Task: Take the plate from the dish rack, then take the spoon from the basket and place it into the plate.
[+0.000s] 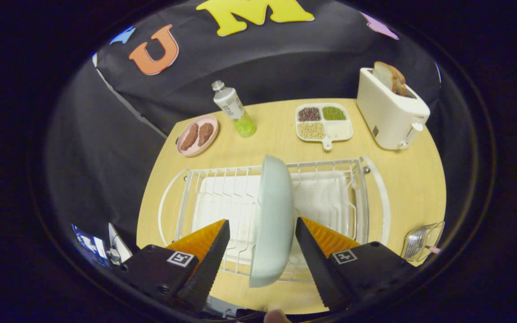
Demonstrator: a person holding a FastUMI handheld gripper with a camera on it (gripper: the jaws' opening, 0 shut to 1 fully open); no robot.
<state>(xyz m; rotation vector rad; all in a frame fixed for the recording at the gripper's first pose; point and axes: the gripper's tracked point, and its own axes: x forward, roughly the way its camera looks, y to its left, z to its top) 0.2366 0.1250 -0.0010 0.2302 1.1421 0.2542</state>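
Your gripper (262, 233) straddles the pale plate (273, 220), fingers spread to either side and not visibly pressing it. The plate stands on edge in the dish rack (361, 197), so approach edge-on. The spoon basket (422, 242) waits beside the rack.

A: Far edge of table (420, 179)?
B: White toaster (391, 114) with bread (389, 76) at far right corner. Four-section tray (324, 122) of grains mid-edge.
A: Left?
B: Bottle (234, 109) with green contents, leaning; beside it pink plate (197, 135) with two brown pieces.
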